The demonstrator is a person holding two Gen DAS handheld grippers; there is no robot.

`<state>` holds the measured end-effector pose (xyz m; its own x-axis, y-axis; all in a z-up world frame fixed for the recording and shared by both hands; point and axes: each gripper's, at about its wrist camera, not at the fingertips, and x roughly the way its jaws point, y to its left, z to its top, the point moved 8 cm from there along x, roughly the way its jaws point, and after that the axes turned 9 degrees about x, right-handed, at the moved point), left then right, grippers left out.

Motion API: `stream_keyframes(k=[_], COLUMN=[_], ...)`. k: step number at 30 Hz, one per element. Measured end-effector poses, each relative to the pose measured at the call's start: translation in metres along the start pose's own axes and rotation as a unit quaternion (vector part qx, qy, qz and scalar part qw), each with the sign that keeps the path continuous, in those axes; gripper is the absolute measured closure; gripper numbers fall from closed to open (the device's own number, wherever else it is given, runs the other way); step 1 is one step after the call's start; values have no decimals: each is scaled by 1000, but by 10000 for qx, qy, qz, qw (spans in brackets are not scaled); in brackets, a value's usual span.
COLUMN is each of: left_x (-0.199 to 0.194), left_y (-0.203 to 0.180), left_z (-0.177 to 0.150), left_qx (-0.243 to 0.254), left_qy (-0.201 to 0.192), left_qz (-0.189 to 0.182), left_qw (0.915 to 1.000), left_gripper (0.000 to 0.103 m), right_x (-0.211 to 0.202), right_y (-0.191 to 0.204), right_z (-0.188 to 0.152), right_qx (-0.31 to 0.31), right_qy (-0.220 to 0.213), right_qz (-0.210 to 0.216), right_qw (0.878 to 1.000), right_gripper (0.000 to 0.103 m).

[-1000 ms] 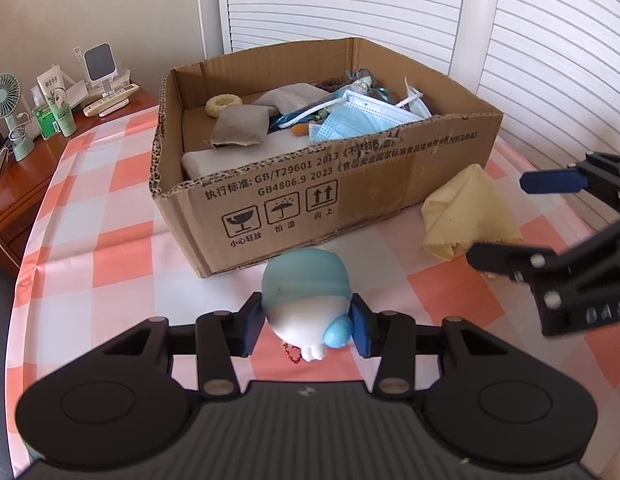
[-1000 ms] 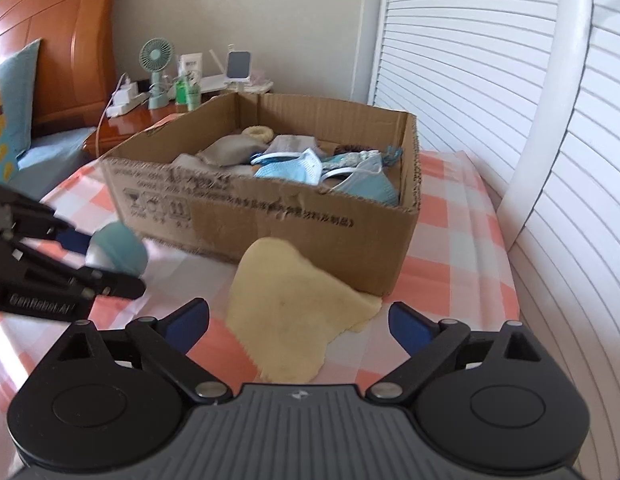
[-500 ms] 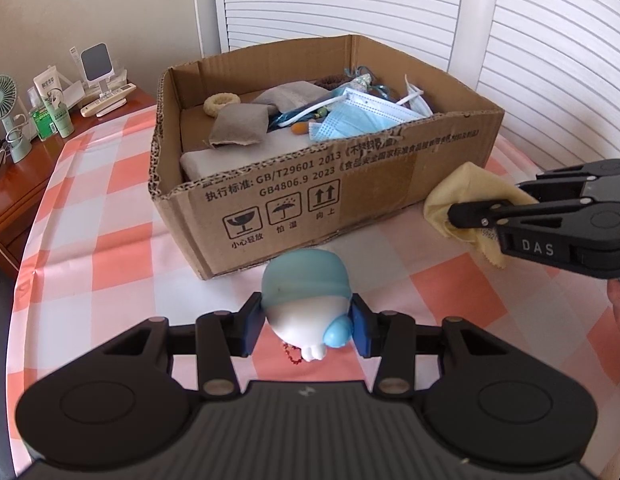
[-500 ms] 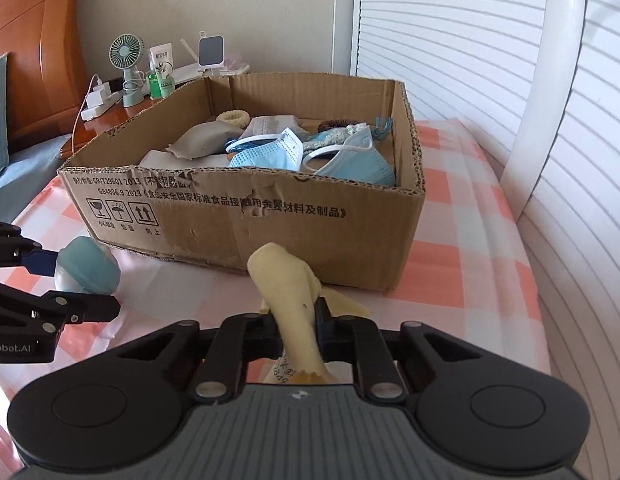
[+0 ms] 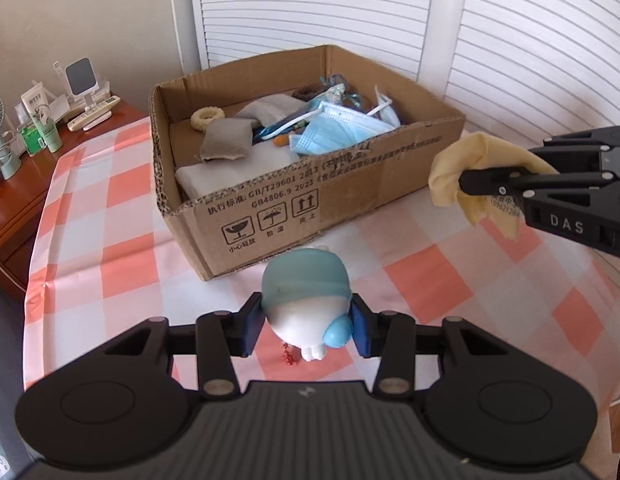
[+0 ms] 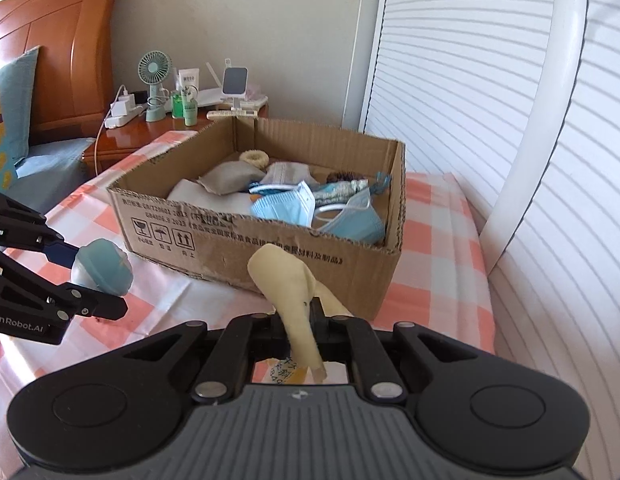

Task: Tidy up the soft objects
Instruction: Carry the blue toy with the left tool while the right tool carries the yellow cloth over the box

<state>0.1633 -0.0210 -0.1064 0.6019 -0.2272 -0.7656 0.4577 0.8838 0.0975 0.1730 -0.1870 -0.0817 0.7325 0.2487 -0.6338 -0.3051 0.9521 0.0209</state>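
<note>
Now my left fingers (image 5: 306,328) squeeze the blue-capped toy (image 5: 308,304); my right fingers (image 6: 300,320) pinch the yellow cloth (image 6: 290,280) before the cardboard box (image 6: 270,240).

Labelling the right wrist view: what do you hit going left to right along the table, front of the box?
Left gripper → round blue-capped toy it grips → cardboard box → yellow cloth pinched in the right gripper.
</note>
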Motion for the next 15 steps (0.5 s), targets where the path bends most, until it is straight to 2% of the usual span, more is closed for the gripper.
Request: stream_keyframes(k=[5, 9, 15], left_x=[-26, -41, -26], left_y=[0, 4, 13], left_z=[19, 46, 96], left_qx=[292, 398, 450], left_qy=[-233, -522, -761], left_qz=[17, -27, 51], left_qw=[9993, 9978, 9961], left_gripper=[59, 59, 59], right_x=[-24, -36, -43], right_y=[2, 3, 0], right_z=[13, 23, 38], right_qx=[-149, -203, -190], right_qy=[-217, -391, -574], right_qz=[33, 28, 13], right_qw=[9996, 9990, 9982], right_gripper=[93, 93, 93])
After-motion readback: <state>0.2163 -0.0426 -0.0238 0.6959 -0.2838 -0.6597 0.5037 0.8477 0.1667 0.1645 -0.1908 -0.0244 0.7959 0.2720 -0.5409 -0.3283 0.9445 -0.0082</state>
